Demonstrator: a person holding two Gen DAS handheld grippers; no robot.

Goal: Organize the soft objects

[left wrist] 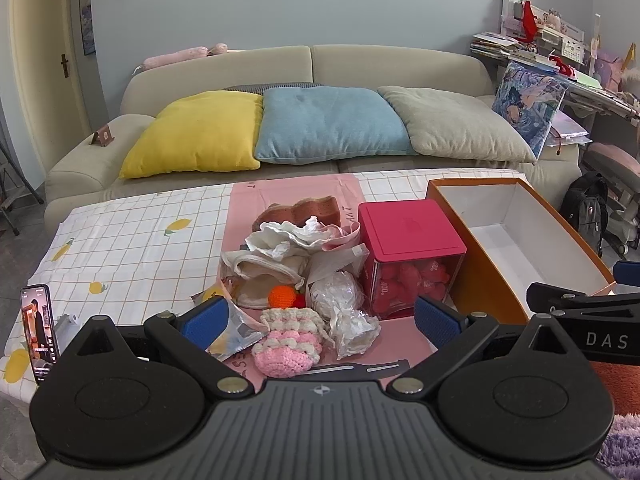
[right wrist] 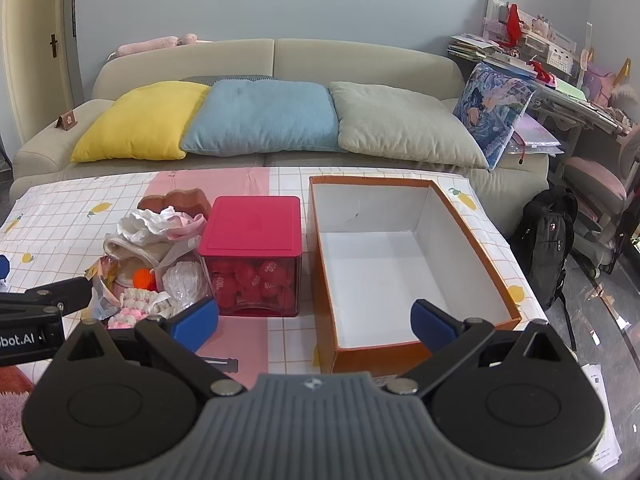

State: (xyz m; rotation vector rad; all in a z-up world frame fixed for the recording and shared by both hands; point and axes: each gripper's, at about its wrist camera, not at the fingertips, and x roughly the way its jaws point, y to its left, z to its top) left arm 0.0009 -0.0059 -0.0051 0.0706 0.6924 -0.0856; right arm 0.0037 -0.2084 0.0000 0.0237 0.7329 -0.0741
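Observation:
A pile of soft things lies on the table's pink strip: a pink and cream crochet pouch (left wrist: 287, 350), an orange crochet ball (left wrist: 281, 296), a crumpled clear plastic bag (left wrist: 340, 304), cream cloth (left wrist: 264, 272), white cloth (left wrist: 294, 236) and a brown piece (left wrist: 308, 208). The pile also shows in the right wrist view (right wrist: 160, 264). An empty orange box (right wrist: 384, 256) with a white inside stands to the right. My left gripper (left wrist: 320, 320) is open just in front of the pile, empty. My right gripper (right wrist: 316, 320) is open and empty at the orange box's near edge.
A red-lidded clear box (right wrist: 254, 256) of red pieces stands between pile and orange box. A phone (left wrist: 38, 332) stands at the table's left front. A sofa with yellow (left wrist: 196, 136), blue and beige cushions lies behind. A black backpack (right wrist: 548, 240) sits on the floor right.

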